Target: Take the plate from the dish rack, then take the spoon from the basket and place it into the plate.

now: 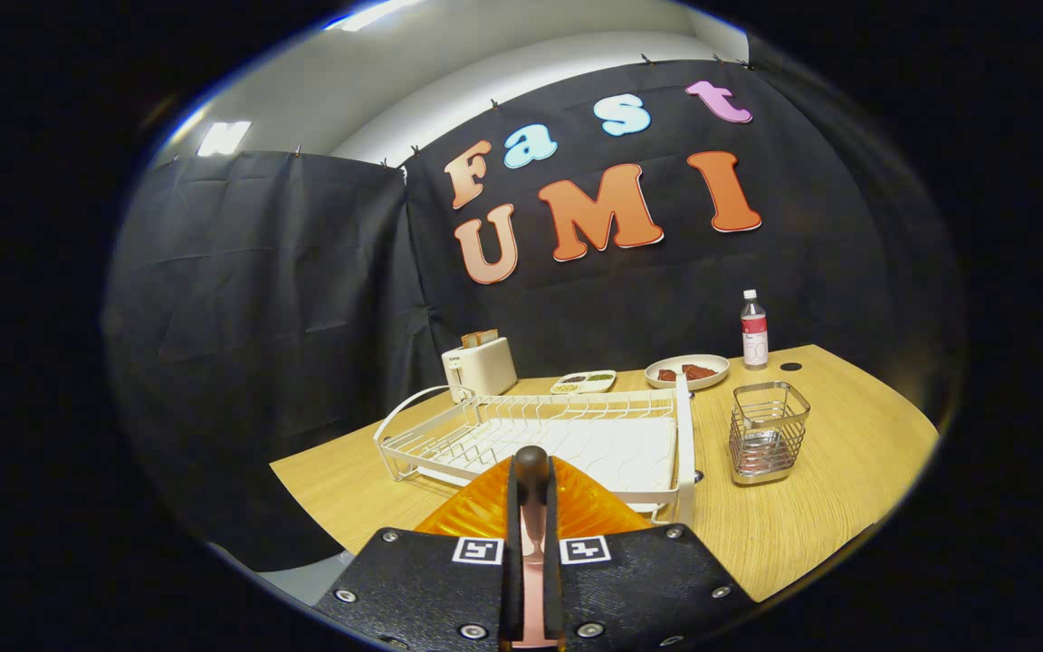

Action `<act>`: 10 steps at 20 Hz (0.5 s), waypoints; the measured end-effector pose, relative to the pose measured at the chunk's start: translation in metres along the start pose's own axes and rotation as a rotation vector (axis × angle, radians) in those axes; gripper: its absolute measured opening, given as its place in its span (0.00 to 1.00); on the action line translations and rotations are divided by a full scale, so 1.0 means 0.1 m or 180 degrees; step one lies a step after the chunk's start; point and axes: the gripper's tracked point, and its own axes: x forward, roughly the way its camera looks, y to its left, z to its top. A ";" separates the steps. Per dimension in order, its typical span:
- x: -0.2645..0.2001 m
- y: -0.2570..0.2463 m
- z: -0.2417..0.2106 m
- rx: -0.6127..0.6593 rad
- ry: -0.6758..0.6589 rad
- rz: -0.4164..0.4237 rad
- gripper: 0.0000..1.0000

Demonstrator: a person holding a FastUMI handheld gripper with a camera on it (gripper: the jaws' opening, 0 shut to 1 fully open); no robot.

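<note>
- Orange plate is seen just ahead of the jaws, before the white dish rack on the counter.
- Spoon is gripped between the closed jaws of the gripper, above the plate.
- Wire basket is set beside the rack.

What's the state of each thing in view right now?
gripper: shut on spoon, both fingers pressing its handle
spoon: held between the fingers, dark end poking out over the plate
plate: orange, on the table just ahead of the fingers, out of the rack
dish rack: empty
basket: upright, empty
toaster: bread sticking up from the slot
bottle: upright, capped
white plate: holds food
</note>
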 end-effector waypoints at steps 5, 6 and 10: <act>-0.20 -0.12 -0.14 0.0156 0.0091 0.0109 0.09; -0.23 -0.16 -0.18 0.0160 0.0116 0.0088 0.11; -0.24 -0.33 -0.31 0.0049 0.0191 -0.0113 0.18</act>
